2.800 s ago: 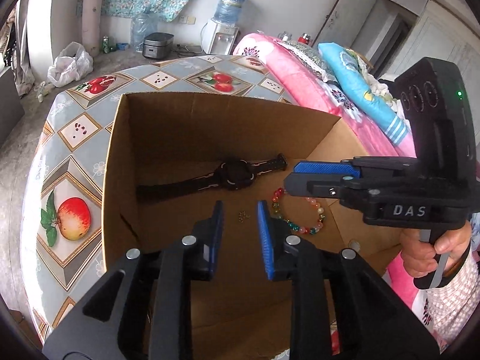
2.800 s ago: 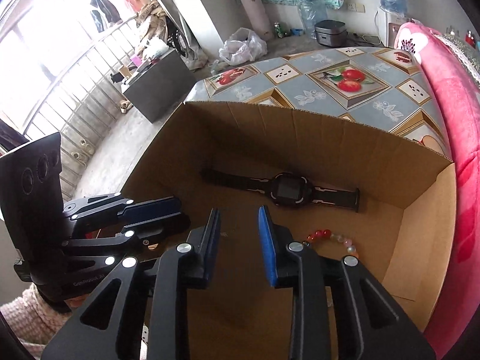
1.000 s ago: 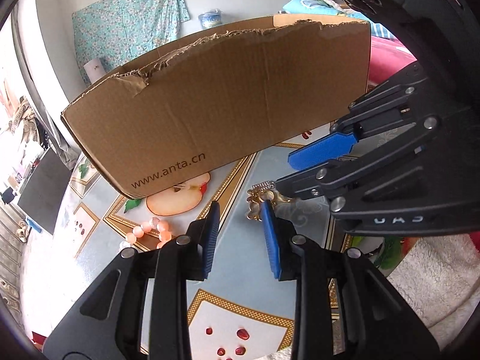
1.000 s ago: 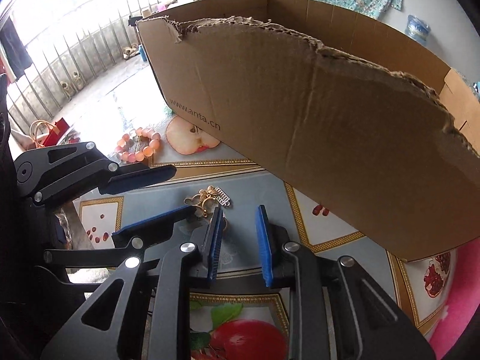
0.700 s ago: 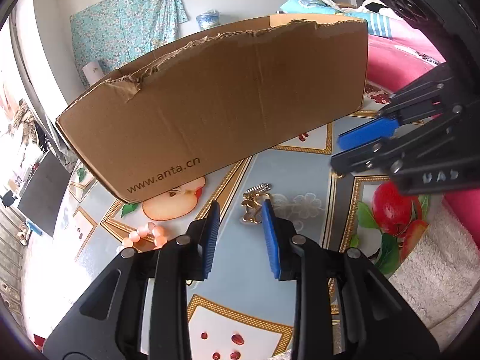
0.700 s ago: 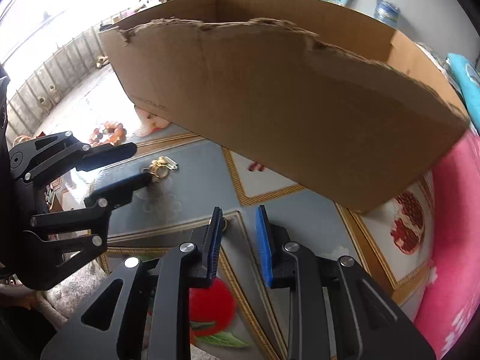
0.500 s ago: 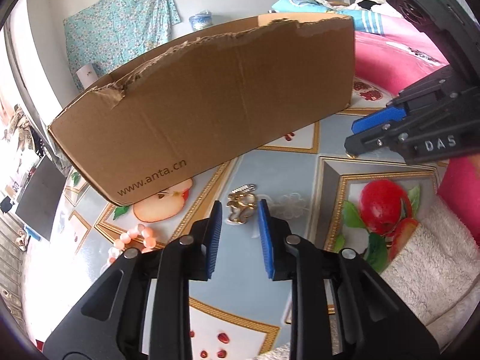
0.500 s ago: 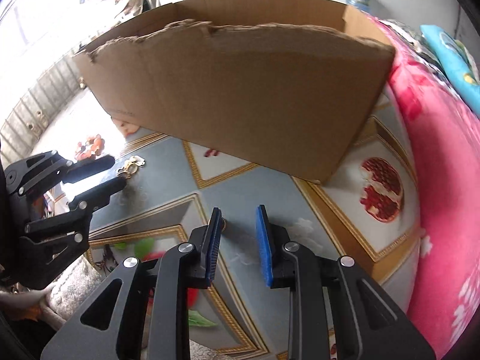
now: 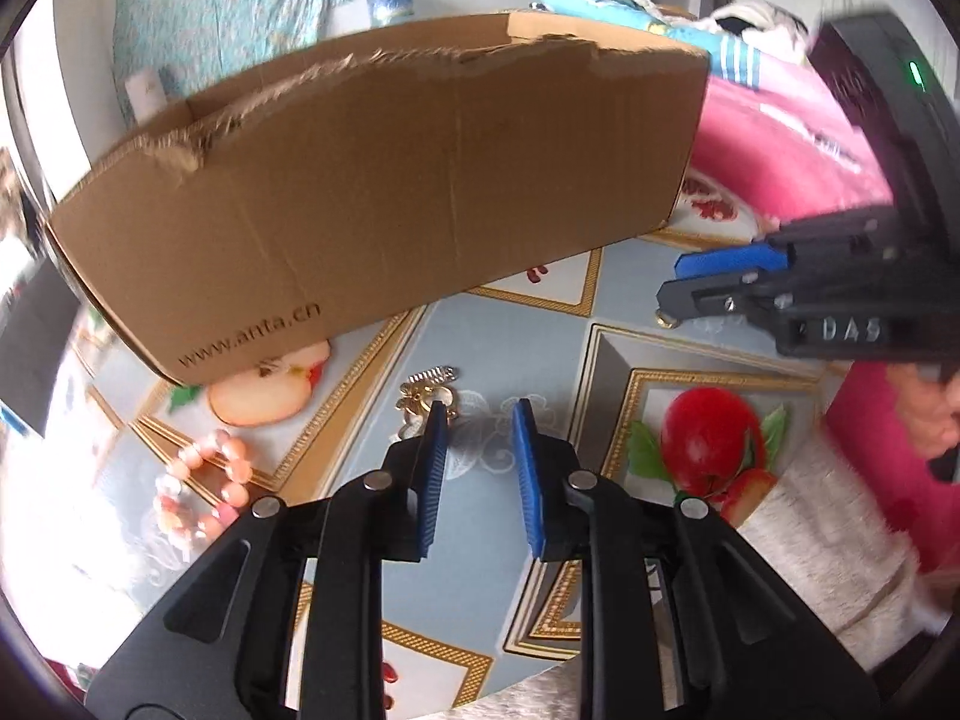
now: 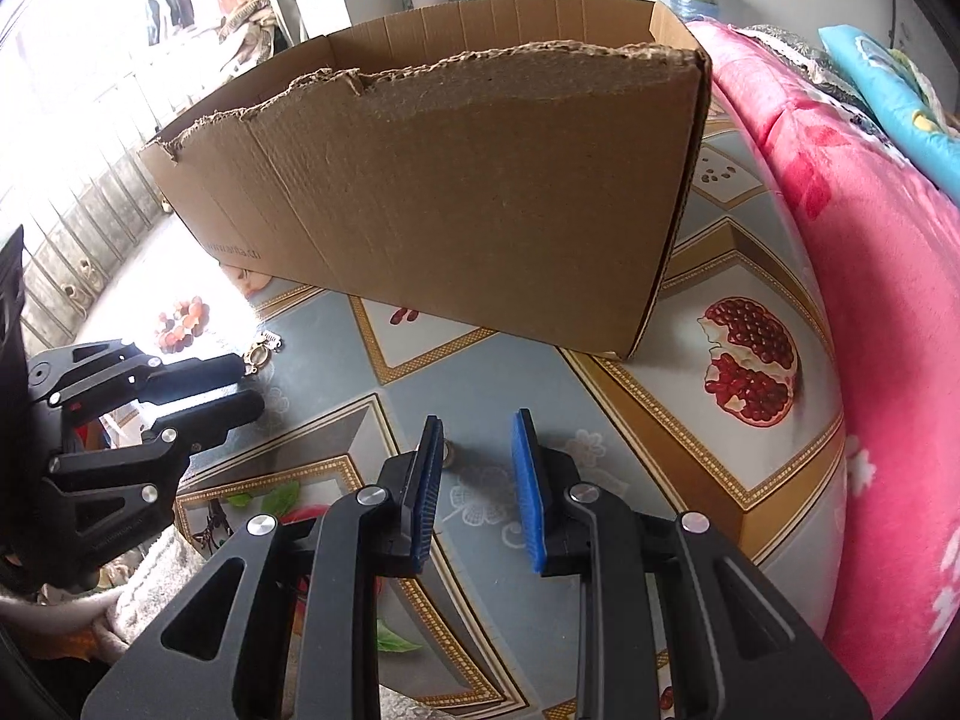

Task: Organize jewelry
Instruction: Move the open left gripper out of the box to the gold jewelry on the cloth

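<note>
At frame centre: small gold filigree brooch (image 9: 427,396) lies beside brown cardboard box (image 9: 384,192), awaiting boxing | left gripper (image 9: 477,420) slightly parted, empty | right gripper (image 10: 477,426) likewise, nothing held.

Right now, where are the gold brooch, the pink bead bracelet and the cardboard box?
gold brooch (image 9: 427,391), left wrist view, on its gold loops.
pink bead bracelet (image 9: 201,489), left wrist view, on the left beads.
cardboard box (image 10: 480,180), right wrist view, on its near wall.
</note>
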